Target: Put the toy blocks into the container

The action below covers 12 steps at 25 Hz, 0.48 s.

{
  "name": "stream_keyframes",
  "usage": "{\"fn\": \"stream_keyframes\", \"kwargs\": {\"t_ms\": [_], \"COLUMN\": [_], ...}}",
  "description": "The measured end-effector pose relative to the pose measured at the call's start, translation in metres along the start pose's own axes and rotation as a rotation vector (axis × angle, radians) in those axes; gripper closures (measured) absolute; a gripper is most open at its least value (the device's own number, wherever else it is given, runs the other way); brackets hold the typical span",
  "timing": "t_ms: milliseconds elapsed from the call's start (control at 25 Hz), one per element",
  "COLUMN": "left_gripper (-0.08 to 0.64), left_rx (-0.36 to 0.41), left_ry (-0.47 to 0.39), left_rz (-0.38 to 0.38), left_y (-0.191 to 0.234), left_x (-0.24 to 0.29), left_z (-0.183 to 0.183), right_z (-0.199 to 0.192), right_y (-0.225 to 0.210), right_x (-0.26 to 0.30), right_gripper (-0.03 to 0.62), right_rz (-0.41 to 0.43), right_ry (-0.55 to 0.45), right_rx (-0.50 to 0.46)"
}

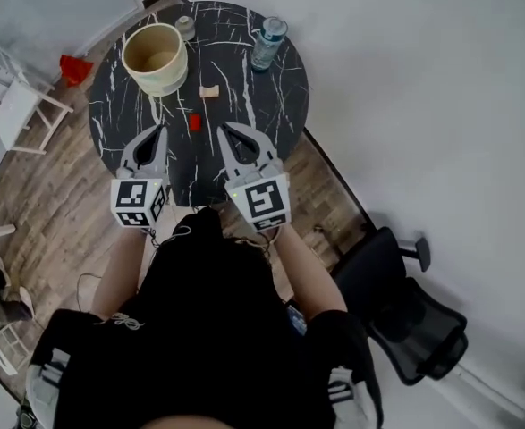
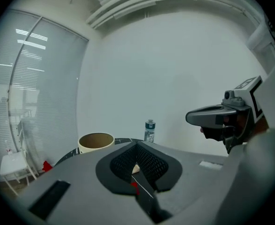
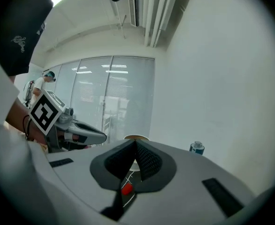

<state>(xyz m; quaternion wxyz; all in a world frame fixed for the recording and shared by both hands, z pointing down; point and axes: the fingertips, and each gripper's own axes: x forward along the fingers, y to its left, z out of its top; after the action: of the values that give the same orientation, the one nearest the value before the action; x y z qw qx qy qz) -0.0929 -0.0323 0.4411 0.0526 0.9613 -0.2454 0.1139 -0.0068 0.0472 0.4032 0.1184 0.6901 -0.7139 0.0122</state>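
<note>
**At the round table: zero blocks in, two to go**

Both blocks lie loose on the black marble table. The red block is near the middle. The wooden block is just beyond it, nearer the cream container. The container stands upright at the far left of the top, and no block shows inside it from the head view.

The left gripper and right gripper hang over the near edge, one on each side of the red block and clear of it. Both have their jaws pressed together with nothing between them.

My read: task not started. Each block needs jaws spread, pick, carry, drop. A water bottle and a small grey jar sit at the far rim, out of the way.
</note>
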Motion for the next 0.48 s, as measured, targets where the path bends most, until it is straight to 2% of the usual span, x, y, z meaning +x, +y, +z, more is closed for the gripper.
{"fn": "stream_keyframes", "kwargs": {"t_ms": [280,480], "left_gripper": [0.560,0.560], "left_rx": [-0.031,-0.072], "left_ry": [0.110,0.205], "left_rz": [0.016,0.062], "left_y": [0.025,0.037], "left_x": [0.055,0.088], "left_z": [-0.021,-0.051], "right_z": [-0.028,-0.056], "right_y": [-0.033,-0.058], "right_x": [0.063,0.104], "right_gripper": [0.595,0.595], "right_rz": [0.106,0.228], "right_ry": [0.099,0.147], "right_rx": [-0.005,-0.007]}}
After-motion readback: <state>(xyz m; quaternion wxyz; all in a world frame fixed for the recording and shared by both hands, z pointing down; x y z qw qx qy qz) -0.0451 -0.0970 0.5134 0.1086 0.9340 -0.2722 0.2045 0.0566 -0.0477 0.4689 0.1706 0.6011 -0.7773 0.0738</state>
